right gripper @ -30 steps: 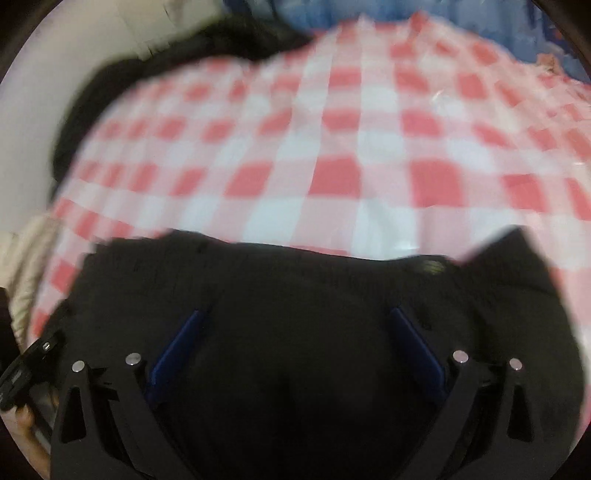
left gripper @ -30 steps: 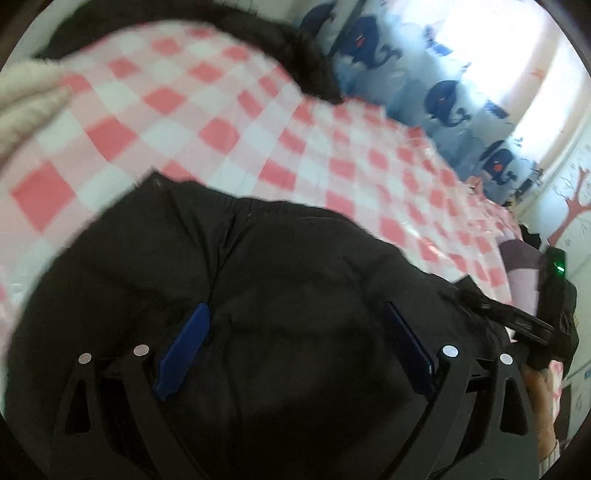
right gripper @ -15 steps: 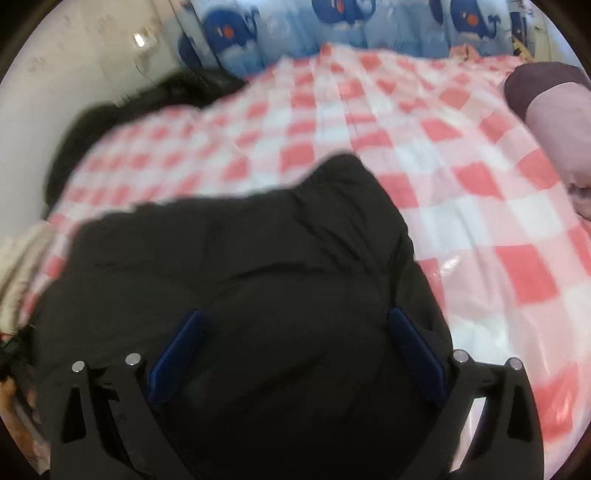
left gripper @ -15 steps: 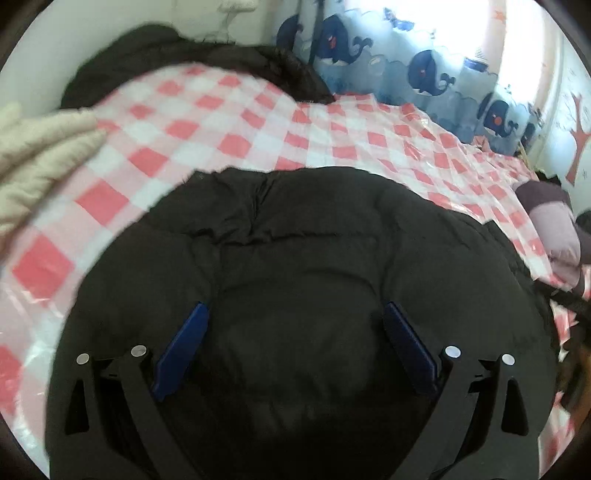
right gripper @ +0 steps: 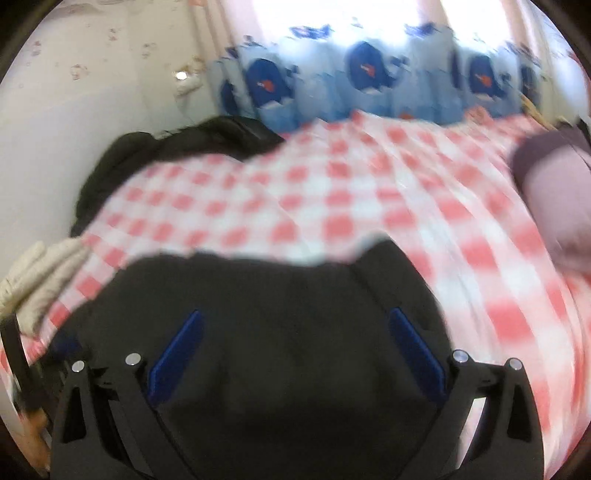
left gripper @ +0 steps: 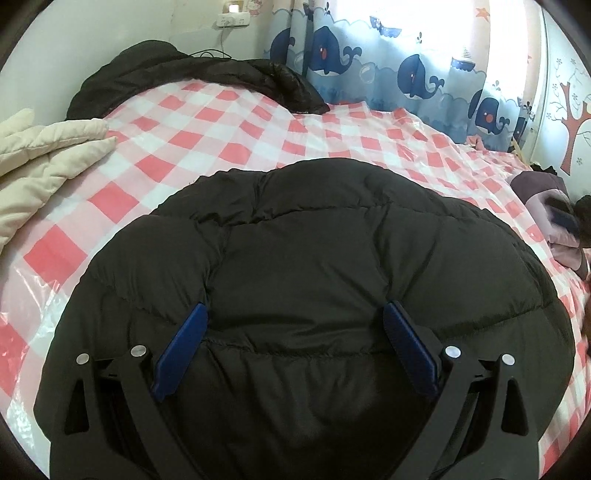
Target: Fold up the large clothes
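**Black puffer jacket spread on a checked bed, both grippers wide over it**

A red-and-white checked cover point(left gripper: 236, 122) under a clear plastic sheet lies over the bed. A whale-print curtain point(left gripper: 406, 70) hangs at the far side, with a white wall and its socket point(left gripper: 232, 18) to the left. A second dark jacket point(left gripper: 184, 70) is heaped by the wall, a cream quilted garment point(left gripper: 40, 155) lies at the left edge, and a mauve garment point(left gripper: 543, 192) at the right.

The black puffer jacket point(left gripper: 314, 258) lies in the foreground. The left gripper point(left gripper: 293, 314) has its blue-padded fingers point(left gripper: 181, 347) spread wide, pressed on quilted fabric bulging between them without pinching it. The right gripper point(right gripper: 293, 321) is equally wide apart over the jacket; its view is blurred.

Compared with a second ago, both cameras sit higher and show more room, and the jacket is smoother in the left view.
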Tool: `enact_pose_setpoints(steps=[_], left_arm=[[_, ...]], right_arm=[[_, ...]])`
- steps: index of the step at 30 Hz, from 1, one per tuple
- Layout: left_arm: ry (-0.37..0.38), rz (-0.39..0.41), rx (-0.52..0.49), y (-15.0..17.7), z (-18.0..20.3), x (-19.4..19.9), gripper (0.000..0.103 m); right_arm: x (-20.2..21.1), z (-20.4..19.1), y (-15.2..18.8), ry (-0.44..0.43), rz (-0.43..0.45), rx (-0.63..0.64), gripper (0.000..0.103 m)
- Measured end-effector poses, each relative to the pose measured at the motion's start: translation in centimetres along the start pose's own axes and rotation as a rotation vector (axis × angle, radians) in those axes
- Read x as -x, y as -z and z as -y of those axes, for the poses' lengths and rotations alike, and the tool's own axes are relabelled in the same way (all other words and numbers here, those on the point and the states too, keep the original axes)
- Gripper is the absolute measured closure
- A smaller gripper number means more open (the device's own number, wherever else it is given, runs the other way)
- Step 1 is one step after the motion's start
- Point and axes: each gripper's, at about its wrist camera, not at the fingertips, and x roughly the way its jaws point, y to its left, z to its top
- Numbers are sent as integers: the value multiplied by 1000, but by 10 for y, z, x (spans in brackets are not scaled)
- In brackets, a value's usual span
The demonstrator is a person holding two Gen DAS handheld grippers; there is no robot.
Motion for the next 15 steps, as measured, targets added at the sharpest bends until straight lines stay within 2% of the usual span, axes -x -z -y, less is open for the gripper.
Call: enact_pose_setpoints(steps=[5, 7, 9, 11, 14, 15], left_arm=[[1, 11, -14, 3, 2, 1, 11], [7, 13, -16, 3, 2, 1, 11], [10, 17, -18, 3, 1, 1, 11], [15, 24, -22, 4, 0, 1, 11], [32, 18, -19, 4, -1, 0, 11], [30, 17, -23, 5, 0, -1, 10]], right_arm=[[-82, -69, -51, -87, -40, 83, 7], [-109, -94, -54, -97, -70, 129, 7], [-148, -120, -52, -95, -143, 170, 7], [-169, -135, -31, -63, -204, 202, 7], [-198, -135, -2, -44, -314, 230, 7], [-197, -132, 0, -50, -324, 226, 7]])
